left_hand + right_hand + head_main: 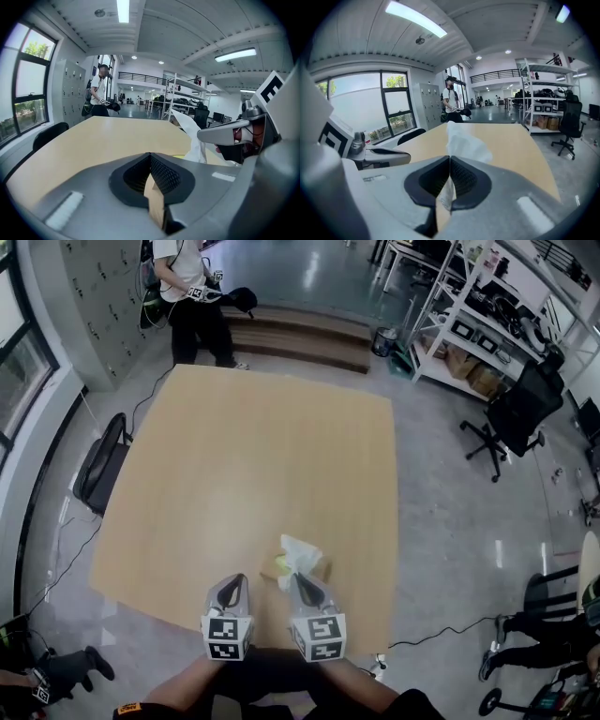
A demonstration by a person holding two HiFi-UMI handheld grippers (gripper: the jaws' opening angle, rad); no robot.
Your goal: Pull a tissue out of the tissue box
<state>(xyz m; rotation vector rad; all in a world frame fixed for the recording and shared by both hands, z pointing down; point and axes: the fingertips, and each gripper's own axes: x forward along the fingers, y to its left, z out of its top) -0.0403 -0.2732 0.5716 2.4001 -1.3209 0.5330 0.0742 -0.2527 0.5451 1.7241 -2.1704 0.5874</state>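
Right grey gripper (449,161): jaws pinch thin white paper tissue (465,140), sticking up past tips. Small tan-and-yellow tissue box (322,570) right under tips, on light wooden table (281,446). Left grey gripper (150,159): jaws together, empty, beside box, not touching it. Nothing holds box down: may lift with tissue. Fast tug may rip tissue.

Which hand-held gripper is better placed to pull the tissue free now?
Right: the right hand-held gripper is shut on the white crumpled tissue; the left hand-held gripper is shut on nothing beside it.
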